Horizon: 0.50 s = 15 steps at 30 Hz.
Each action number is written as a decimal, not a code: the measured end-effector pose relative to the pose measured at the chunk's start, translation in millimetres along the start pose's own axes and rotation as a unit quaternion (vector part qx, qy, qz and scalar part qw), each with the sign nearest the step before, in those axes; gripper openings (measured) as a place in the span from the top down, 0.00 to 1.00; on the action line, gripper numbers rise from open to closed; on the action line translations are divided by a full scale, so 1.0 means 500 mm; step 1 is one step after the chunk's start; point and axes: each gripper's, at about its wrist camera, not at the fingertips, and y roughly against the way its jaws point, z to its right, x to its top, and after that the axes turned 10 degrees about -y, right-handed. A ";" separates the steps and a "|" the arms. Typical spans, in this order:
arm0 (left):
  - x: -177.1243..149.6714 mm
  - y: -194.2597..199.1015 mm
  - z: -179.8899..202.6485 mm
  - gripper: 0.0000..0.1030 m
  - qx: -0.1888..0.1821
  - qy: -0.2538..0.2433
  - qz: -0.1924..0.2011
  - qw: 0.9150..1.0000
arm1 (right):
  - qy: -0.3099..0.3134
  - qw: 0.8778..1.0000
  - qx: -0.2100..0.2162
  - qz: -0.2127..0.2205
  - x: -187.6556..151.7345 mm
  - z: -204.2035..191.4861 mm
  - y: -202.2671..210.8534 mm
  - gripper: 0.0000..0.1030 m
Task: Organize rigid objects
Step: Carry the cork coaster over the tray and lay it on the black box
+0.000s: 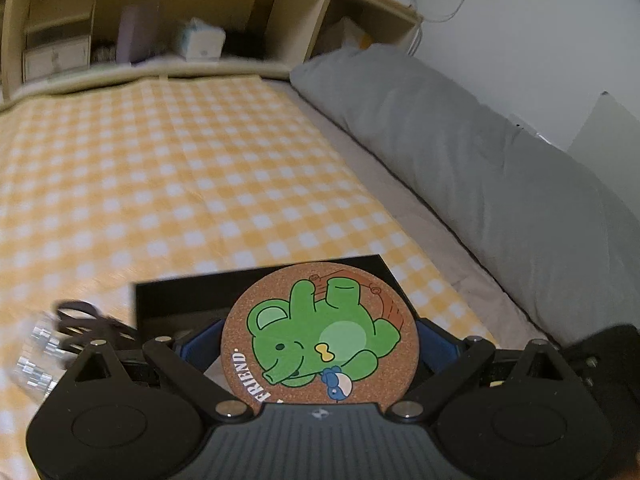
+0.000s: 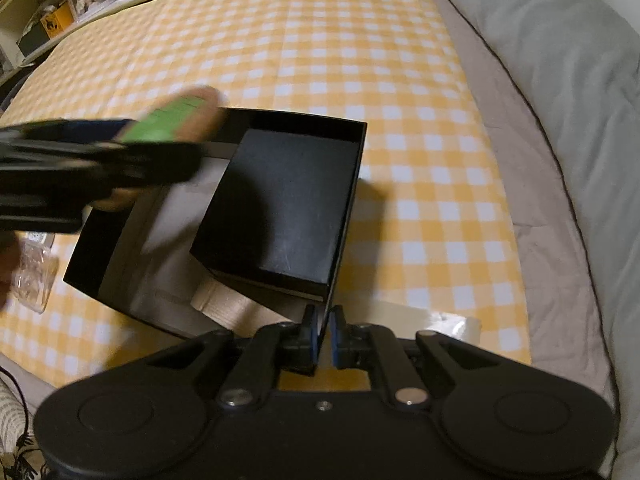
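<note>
My left gripper [image 1: 320, 344] is shut on a round cork coaster [image 1: 320, 332] printed with a green bear and the word FRIEND; its blue pads [image 1: 200, 342] press the coaster's two sides. The coaster hovers over an open black box [image 1: 176, 300]. In the right wrist view the left gripper [image 2: 160, 130] and the coaster [image 2: 180, 118] are blurred above the box's far left corner. My right gripper [image 2: 325, 332] is shut on the near end of the black box's right wall [image 2: 348, 216]. Inside the box a smaller black box [image 2: 280, 208] lies tilted, with a beige corrugated piece [image 2: 228, 304] below it.
The box rests on a yellow checked cloth [image 2: 320, 40] spread over a bed. A clear glass object [image 2: 32, 276] and dark looped straps [image 1: 80, 316] lie left of the box. A clear tape roll [image 2: 452, 328] sits near my right gripper. Grey pillow [image 1: 460, 152] on the right, wooden shelves [image 1: 160, 32] behind.
</note>
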 end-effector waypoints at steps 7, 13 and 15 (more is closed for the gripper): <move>0.006 -0.070 0.026 0.04 0.012 0.023 0.002 1.000 | -0.014 1.000 0.008 0.005 -0.005 0.006 -0.003 0.93; 0.011 -0.092 0.022 0.03 0.006 0.059 -0.004 0.998 | -0.036 0.999 0.018 0.000 -0.002 0.013 -0.013 0.93; 0.008 -0.086 0.014 0.03 -0.005 0.072 -0.002 0.997 | -0.035 0.999 0.017 -0.001 -0.003 0.012 -0.017 0.93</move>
